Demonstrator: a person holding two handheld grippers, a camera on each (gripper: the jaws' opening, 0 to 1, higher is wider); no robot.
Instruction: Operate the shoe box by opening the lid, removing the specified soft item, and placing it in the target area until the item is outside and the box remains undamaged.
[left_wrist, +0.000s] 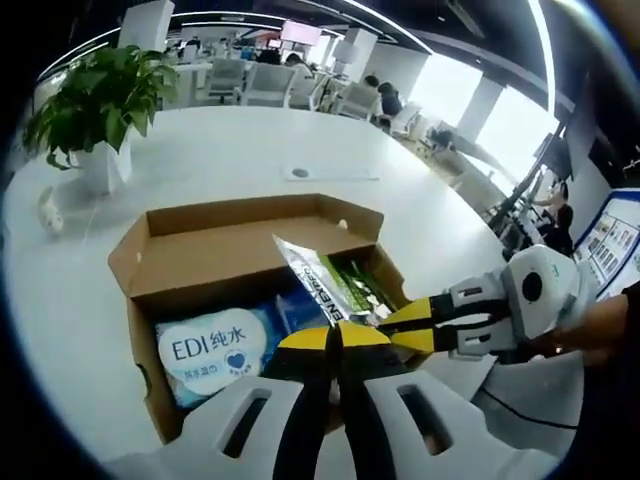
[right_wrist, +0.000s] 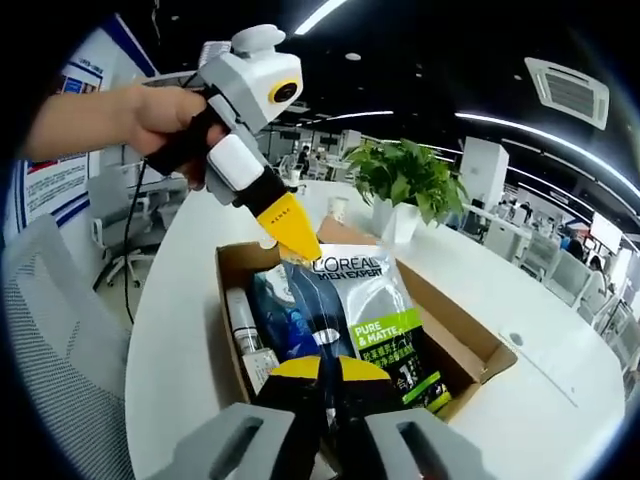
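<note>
The open cardboard shoe box (left_wrist: 240, 235) (right_wrist: 470, 350) sits on a white round table. A silver and green L'Oreal pouch (left_wrist: 330, 280) (right_wrist: 375, 310) is held tilted above the box. My left gripper (left_wrist: 335, 337) (right_wrist: 297, 240) pinches one corner of it, its jaws together. My right gripper (right_wrist: 330, 368) (left_wrist: 395, 325) is closed on the opposite end, a hand behind it. Inside the box lie a pale blue EDI wipes pack (left_wrist: 210, 350), a dark blue pack (right_wrist: 285, 315) and a small bottle (right_wrist: 240, 320).
A potted plant (left_wrist: 100, 100) (right_wrist: 410, 180) stands on the table beyond the box. A flat white sheet (left_wrist: 330, 172) lies farther out. A small white object (left_wrist: 48, 210) sits near the plant. Office chairs (right_wrist: 60, 320) ring the table.
</note>
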